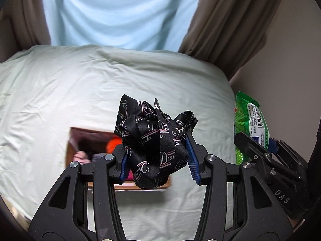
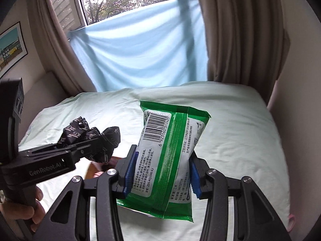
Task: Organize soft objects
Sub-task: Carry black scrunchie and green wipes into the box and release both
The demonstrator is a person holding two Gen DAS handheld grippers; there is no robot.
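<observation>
Carrying step: left tongs (image 1: pixel 158 156) clenched on a black scarf (image 1: pixel 154 138), right tongs (image 2: pixel 162 172) on a green packet (image 2: pixel 170 150), both above the bed (image 1: pixel 50 92); next, lowering toward the open box (image 1: pixel 90 144)

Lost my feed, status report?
Left gripper shut on black cloth. Right gripper shut on green packet. Cardboard box below, nothing blocking.

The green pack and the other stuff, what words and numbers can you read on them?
"6 923160 512435" under the barcode on the green pack.
"ZDS-KQ1040-XJ" on the pack's white label; the small print beside it is too small to read.
"Drac", cut off by folds, on the black cloth.
"GenRobot.AI" on the left gripper.
"DAS" on the right gripper.
</observation>
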